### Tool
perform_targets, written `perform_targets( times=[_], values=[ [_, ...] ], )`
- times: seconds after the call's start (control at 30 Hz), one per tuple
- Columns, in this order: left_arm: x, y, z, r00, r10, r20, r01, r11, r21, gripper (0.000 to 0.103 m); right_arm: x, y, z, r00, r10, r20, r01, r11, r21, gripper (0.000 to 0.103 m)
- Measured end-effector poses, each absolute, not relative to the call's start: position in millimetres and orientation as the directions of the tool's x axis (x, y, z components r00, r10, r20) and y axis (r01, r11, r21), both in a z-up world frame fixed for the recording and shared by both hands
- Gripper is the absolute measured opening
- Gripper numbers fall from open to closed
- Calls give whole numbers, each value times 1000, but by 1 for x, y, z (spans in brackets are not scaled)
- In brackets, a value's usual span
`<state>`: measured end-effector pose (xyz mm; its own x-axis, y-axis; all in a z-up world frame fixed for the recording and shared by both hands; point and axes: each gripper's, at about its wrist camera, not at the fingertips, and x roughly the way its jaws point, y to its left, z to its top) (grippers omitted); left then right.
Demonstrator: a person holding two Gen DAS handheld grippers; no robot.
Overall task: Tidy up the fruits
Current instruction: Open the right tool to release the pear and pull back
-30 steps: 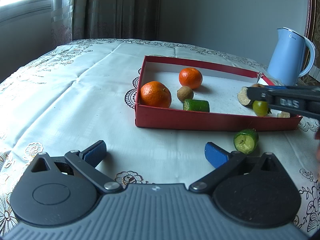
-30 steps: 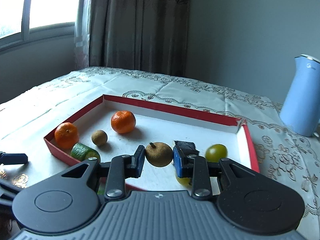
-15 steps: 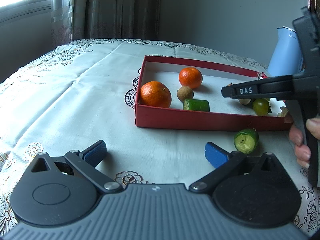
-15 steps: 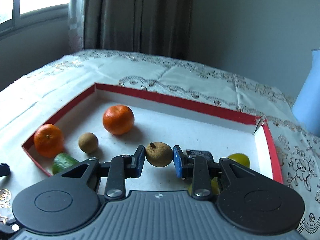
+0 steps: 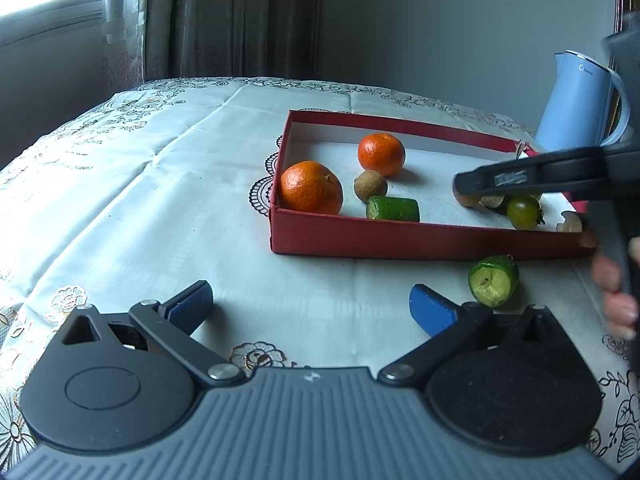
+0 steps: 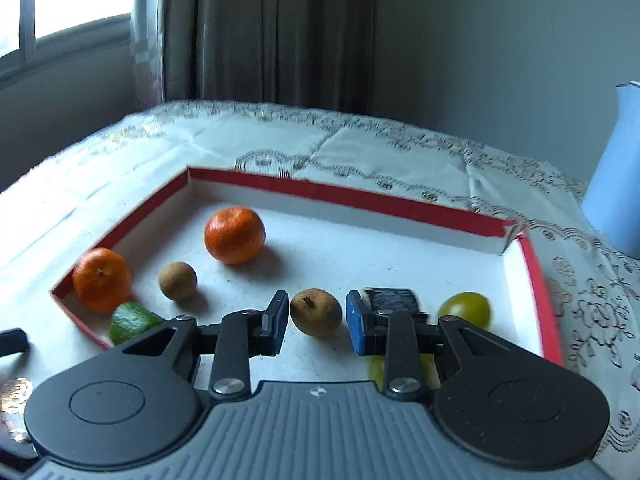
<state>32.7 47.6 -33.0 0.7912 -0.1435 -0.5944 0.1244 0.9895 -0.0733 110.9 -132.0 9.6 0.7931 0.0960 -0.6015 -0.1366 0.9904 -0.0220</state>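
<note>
While the right hand-held gripper [image 6: 317, 322] clamps a brown fruit [image 6: 316, 312], an embroidered tablecloth [image 5: 160, 200] meets curtains [image 5: 240, 20].

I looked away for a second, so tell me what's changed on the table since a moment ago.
The right gripper, shut on a small brown fruit, carried it leftward across the red tray. The left gripper stayed open and still; the cucumber piece outside the tray and both oranges haven't moved.

box centre [image 6: 360, 248] bare, oranges [image 6: 234, 234] crowd left
</note>
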Motion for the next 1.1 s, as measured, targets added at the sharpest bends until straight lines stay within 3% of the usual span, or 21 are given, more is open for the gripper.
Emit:
perform_targets(
  times=[0.23, 0.4, 0.67, 0.9, 1.1],
  values=[
    [33, 46, -33, 790, -137, -598, 126, 990, -61, 103, 39, -155, 21, 835, 106, -541, -148, 988, -34, 31],
    [33, 44, -33, 788, -129, -602, 126, 991, -48, 103, 1, -181, 4, 830, 79, -552, -89, 996, 9, 44],
    [33, 42, -33, 788, -123, -604, 127, 991, -37, 103, 4, -205, -17, 804, 50, -593, -19, 998, 58, 45],
    [31, 39, -30, 783, -127, -609, 136, 990, -31, 103, 3, -200, -21, 805, 63, -590, -47, 998, 42, 59],
    [20, 32, -11, 789, -205, -579, 176, 979, -106, 103, 4, -198, -21, 800, 79, -595, -68, 997, 40, 67]
  ],
)
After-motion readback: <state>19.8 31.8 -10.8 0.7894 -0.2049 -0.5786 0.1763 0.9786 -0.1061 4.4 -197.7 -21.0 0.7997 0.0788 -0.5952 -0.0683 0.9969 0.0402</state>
